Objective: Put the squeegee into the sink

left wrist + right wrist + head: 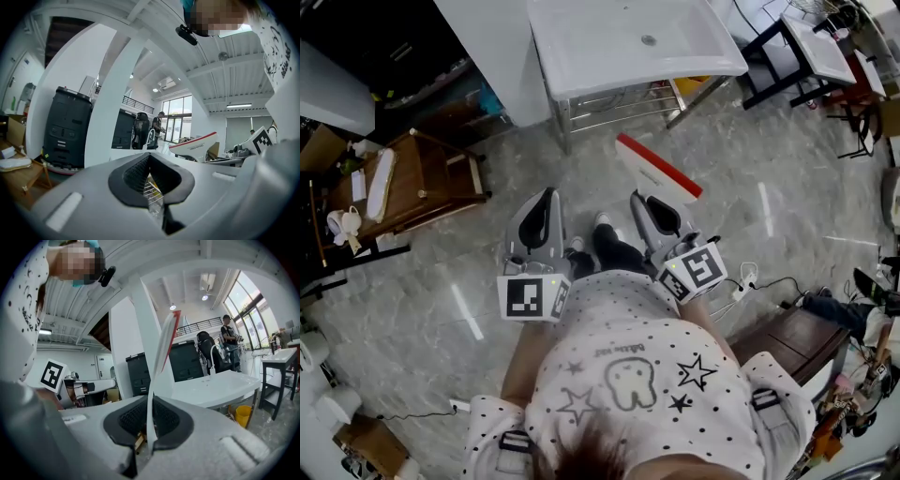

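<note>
The white squeegee with a red edge is clamped by its thin handle in my right gripper, which is shut on it. In the right gripper view the squeegee stands up from between the pads, blade end farthest from me. The white sink on a metal frame stands just ahead of both grippers, its basin bare around the drain. The sink lies ahead and to the right in the right gripper view. My left gripper is level beside the right one, shut and holding nothing. From the left gripper view the squeegee shows to the right.
A low wooden table with small items stands at the left. Dark wooden furniture and floor cables are at the right. A second white basin on a black frame is at the upper right. A yellow bucket sits beneath the sink.
</note>
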Motion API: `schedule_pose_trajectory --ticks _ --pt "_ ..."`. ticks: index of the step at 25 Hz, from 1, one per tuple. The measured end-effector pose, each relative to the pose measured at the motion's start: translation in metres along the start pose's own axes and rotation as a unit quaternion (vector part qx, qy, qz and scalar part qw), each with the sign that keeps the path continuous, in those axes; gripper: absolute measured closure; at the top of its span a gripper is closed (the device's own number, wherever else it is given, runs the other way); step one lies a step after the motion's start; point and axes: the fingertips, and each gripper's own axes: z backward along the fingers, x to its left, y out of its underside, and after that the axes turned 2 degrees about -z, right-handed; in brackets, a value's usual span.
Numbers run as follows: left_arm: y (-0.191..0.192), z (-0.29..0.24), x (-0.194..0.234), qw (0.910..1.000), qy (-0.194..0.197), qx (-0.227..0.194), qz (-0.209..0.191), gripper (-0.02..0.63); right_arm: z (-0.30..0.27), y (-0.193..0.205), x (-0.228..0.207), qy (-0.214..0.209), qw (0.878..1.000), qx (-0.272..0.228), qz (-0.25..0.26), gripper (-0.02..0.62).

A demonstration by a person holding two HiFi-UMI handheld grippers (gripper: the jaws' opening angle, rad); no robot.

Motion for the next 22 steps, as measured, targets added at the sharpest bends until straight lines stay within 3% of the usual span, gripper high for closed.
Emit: schedule_pose_trajectory --ticks 7,22 --pt "0.002 -0.021 -0.005 0.9998 -0.021 -0.001 0.002 0.606 -0.015 -0.009 -0.017 -0.027 1.000 -0.005 -0.001 0.575" --pt "0.003 -0.063 -0.028 0.9992 -0.034 -0.020 -0.007 0.606 -0.014 -0.014 -0.070 -0.037 0.999 -0.008 -0.004 0.575"
